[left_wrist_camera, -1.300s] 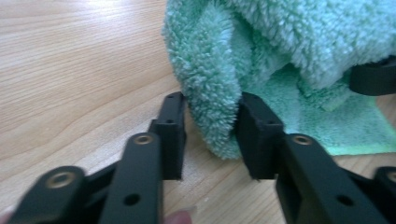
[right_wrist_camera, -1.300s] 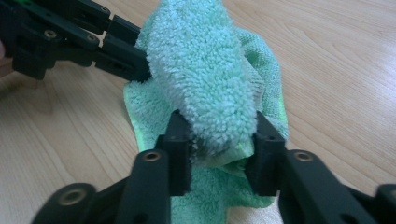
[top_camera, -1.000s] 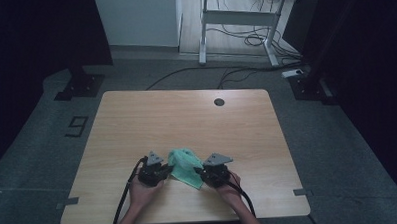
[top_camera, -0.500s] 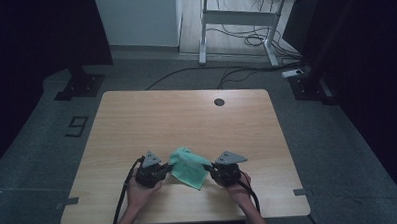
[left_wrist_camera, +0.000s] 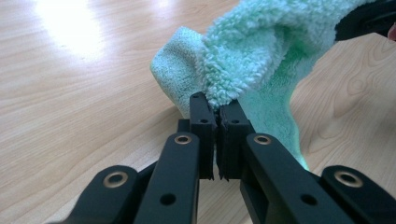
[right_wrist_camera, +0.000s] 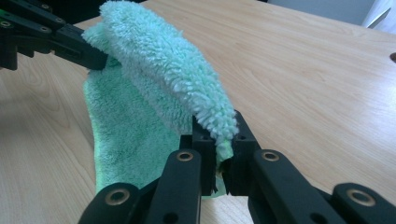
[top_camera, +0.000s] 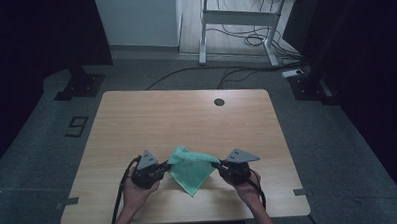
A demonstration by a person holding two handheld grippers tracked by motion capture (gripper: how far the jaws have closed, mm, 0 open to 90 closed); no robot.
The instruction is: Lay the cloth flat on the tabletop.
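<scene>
Left gripper (left_wrist_camera: 217, 109): jaws pressed together on a corner of the green towel (left_wrist_camera: 252, 56), fluffy edge pinched right at the tips. In the high view the left gripper (top_camera: 164, 167) sits at the towel's (top_camera: 191, 167) left side, held by the person's left hand (top_camera: 137, 193).

Right gripper (right_wrist_camera: 219, 135): jaws clamped on the opposite corner of the towel (right_wrist_camera: 159, 79), pile bulging over the tips. In the high view the right gripper (top_camera: 217, 164) is at the towel's right side, right hand (top_camera: 248, 188) behind it.

Towel hangs between the two grippers, top edge lifted off the table (top_camera: 186, 117) and sagging a little in the middle; lower part drapes down to a point that rests on the wood, near the table's front edge, roughly centred left to right. In the right gripper view the left gripper's black arms (right_wrist_camera: 51, 35) show at upper left, biting the far corner.

Table is light wood, with a small dark round grommet (top_camera: 218, 102) near its far edge. Grey floor around, cables (top_camera: 244, 40) under a white desk frame (top_camera: 235, 15) beyond.
</scene>
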